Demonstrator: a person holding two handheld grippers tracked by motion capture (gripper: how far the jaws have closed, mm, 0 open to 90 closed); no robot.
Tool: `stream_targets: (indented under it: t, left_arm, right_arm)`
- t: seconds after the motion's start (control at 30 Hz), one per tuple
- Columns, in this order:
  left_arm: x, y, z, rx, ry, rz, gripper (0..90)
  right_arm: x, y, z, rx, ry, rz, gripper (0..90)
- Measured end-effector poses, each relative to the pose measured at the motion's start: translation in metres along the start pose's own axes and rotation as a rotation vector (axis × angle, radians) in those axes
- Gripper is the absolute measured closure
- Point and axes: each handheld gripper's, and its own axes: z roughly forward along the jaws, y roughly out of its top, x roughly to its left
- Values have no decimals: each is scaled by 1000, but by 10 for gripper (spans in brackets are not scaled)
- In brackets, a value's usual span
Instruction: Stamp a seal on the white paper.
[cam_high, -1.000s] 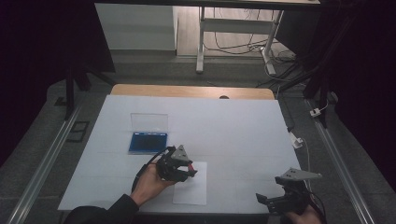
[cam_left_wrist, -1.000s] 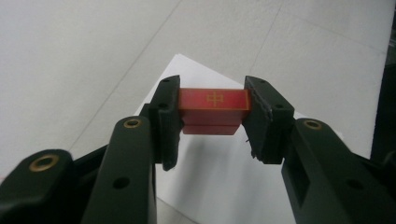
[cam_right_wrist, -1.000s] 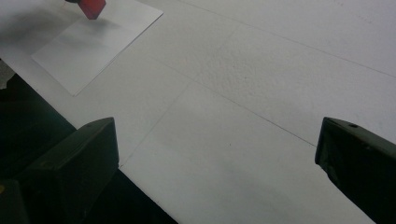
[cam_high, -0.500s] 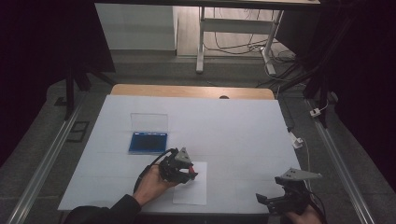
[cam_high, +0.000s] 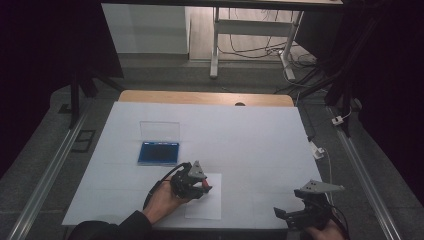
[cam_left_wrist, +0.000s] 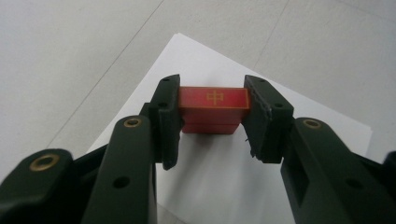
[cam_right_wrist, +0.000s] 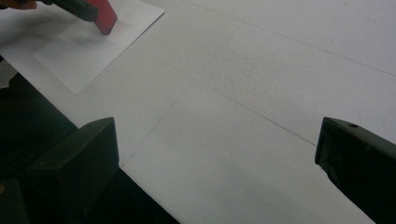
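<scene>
**Risk check: red block in left claw, over the paper**

Near edge, right corner: right claw (cam_high: 284, 214) sits idle at the tabletop (cam_high: 260, 135) lip, jaws wide apart, nothing between them. It partly overhangs the near edge. Low risk in itself; the main worry would be a cable snag or a bump into the edge if it swings in.

Near edge, left of centre: left claw (cam_left_wrist: 212, 122) is clamped on a small red block (cam_left_wrist: 214, 109), which has a gold mark on its top face. The grip is on the two end faces, close to the jaw tips, with not much pad overlap. The block is over the white paper sheet (cam_high: 206, 202); can't tell whether it touches the paper or hangs just above.

Failure modes, my read:
- Tip grip means the block could pivot or slip out if pressed down or twisted.
- The paper looks loose on the tabletop. Dragging the block sideways would likely skew the sheet or push it off the near edge.
- An off-square release could leave the block tilted or tipped over.

Farther back, toward the left edge: blue case (cam_high: 158, 153) with its clear lid (cam_high: 159, 132) standing open. It's well apart from the claw, but a fast swing back that way could clip the lid.
</scene>
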Motion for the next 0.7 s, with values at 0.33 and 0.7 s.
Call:
stream_targets:
  t: [0.33,0.7]
  left_arm:
    - [-4,0,1,3,23,9,590]
    - [1,-1,1,-8,-9,-28,590]
  right_arm:
    - [0,0,0,4,-1,-2,0]
    - [0,0,0,10,-1,-3,0]
